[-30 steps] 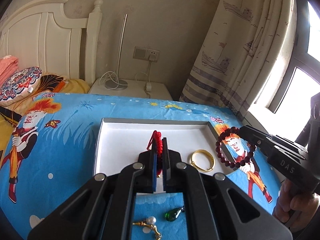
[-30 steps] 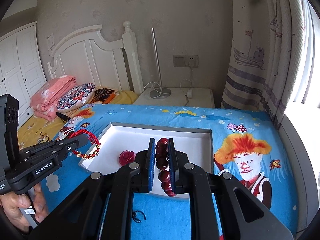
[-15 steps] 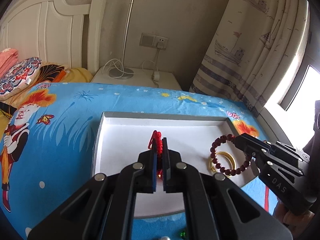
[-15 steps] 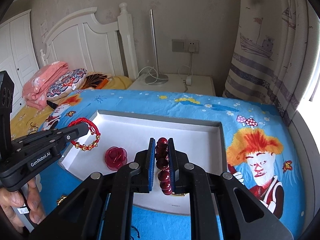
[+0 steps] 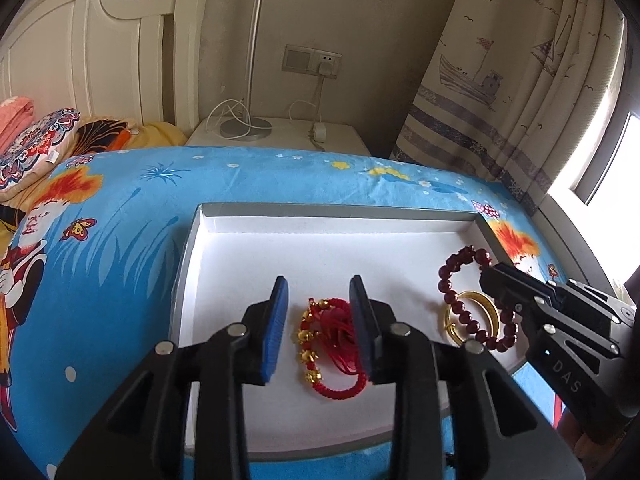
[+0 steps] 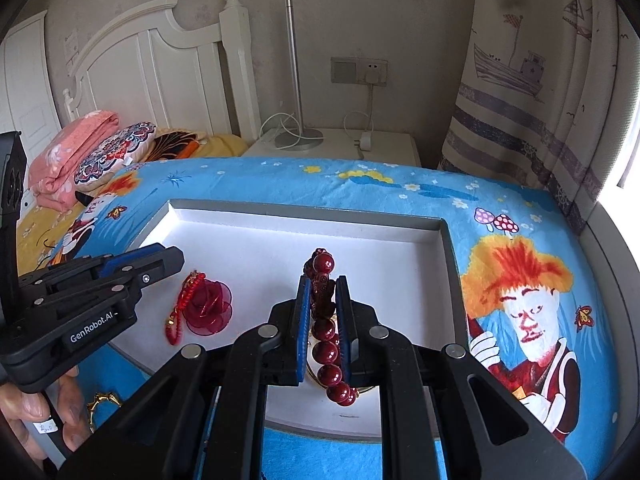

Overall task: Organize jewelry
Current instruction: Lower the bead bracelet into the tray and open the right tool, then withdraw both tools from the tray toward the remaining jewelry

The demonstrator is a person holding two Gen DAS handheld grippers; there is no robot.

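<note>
Red cord bracelet (image 5: 332, 344) now dropped in tray (image 5: 336, 216), left gripper (image 5: 318, 300) just opened.

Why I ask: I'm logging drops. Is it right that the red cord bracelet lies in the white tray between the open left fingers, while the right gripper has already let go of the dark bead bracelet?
Not quite. The right gripper is shut on the dark bead bracelet, as the right wrist view shows. The rest holds: the red cord bracelet lies in the white tray between the open fingers of the left gripper.

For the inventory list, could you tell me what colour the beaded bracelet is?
Dark red beaded bracelet, clearest in the right wrist view.
</note>
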